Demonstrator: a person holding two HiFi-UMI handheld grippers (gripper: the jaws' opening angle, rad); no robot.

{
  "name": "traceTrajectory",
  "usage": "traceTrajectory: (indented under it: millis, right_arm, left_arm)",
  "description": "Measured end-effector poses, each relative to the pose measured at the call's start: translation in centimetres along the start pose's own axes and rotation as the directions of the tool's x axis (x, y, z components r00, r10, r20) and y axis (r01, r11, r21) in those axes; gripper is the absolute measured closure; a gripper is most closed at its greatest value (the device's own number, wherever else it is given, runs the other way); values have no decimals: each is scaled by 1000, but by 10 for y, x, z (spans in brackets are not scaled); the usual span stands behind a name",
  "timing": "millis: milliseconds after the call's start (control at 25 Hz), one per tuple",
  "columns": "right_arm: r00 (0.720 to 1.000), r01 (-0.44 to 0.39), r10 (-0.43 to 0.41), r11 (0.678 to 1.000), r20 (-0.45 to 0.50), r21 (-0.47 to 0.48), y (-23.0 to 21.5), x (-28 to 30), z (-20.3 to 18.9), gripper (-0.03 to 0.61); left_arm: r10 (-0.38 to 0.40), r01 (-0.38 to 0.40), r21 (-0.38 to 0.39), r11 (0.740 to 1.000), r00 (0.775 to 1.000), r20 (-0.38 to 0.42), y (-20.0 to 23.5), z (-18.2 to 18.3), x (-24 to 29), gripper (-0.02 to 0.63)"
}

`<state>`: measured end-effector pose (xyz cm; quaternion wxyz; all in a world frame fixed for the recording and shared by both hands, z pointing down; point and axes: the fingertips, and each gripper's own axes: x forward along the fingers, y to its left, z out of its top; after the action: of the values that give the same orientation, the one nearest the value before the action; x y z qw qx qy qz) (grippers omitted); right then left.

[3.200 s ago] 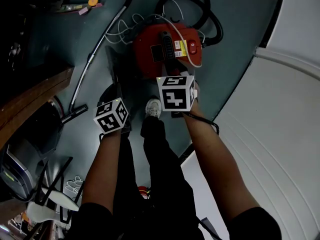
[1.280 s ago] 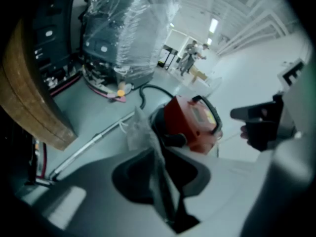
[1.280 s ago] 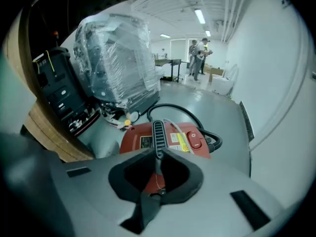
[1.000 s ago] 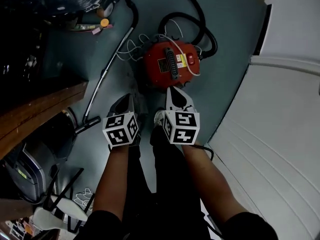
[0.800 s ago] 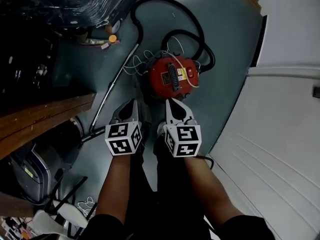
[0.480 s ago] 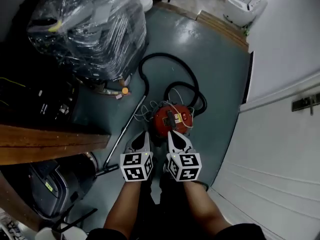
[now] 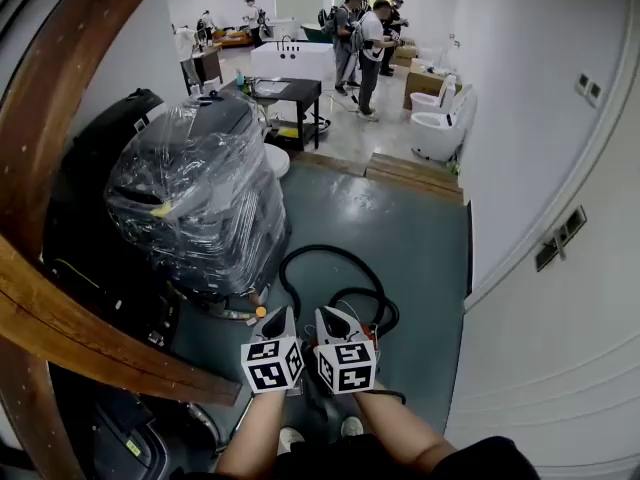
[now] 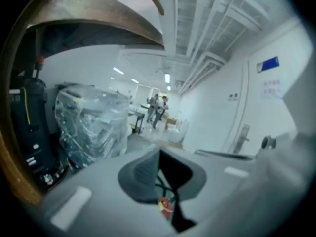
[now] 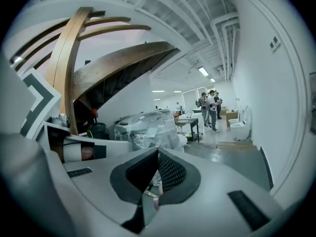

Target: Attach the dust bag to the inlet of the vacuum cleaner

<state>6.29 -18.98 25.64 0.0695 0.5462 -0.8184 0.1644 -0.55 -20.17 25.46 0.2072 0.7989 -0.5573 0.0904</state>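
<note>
Both grippers are held up side by side at the bottom centre of the head view. My left gripper (image 7: pixel 287 315) (image 8: pixel 159 152) has its jaws shut with nothing between them. So does my right gripper (image 7: pixel 325 315) (image 9: pixel 157 152). The vacuum's black hose (image 7: pixel 335 268) loops on the grey floor just beyond them. Its red body is almost wholly hidden behind the grippers. Only a red speck (image 8: pixel 164 209) shows below the left jaws. No dust bag is in view.
A large plastic-wrapped load (image 7: pixel 205 203) stands to the left of the hose. A curved wooden beam (image 7: pixel 80 118) crosses the left side and a white wall (image 7: pixel 560 218) runs along the right. Far back are a black table (image 7: pixel 285 93), toilets (image 7: pixel 440 128) and several people (image 7: pixel 365 28).
The view has swung up from the floor to the room ahead. Both grippers have risen away from the red vacuum, which now lies hidden below them. Their jaws stay shut.
</note>
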Motion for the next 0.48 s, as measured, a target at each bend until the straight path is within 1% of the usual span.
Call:
traceTrajectory:
  millis: [120,200,360,480]
  right_arm:
    - [996,-28,29,1000,84,-7,5,-9,50,580]
    - [992,-10,12,1000,125,-16,4,-16,73,580]
    - [983,74,-62,995,172,-65,-2,-24,100,580]
    - [980,88,-74,994,182,-72,1,-26,108,580]
  left_arm:
    - [-32,30,45,999,999,41,-12,41,-4,617]
    - [-51,47,76,996,997,51,-19,58,-8,617]
    - [-70,58,116,992,993,99,-27,86,-17,617]
    - [-58,38,150,988,990,127,-30,97,-20,617]
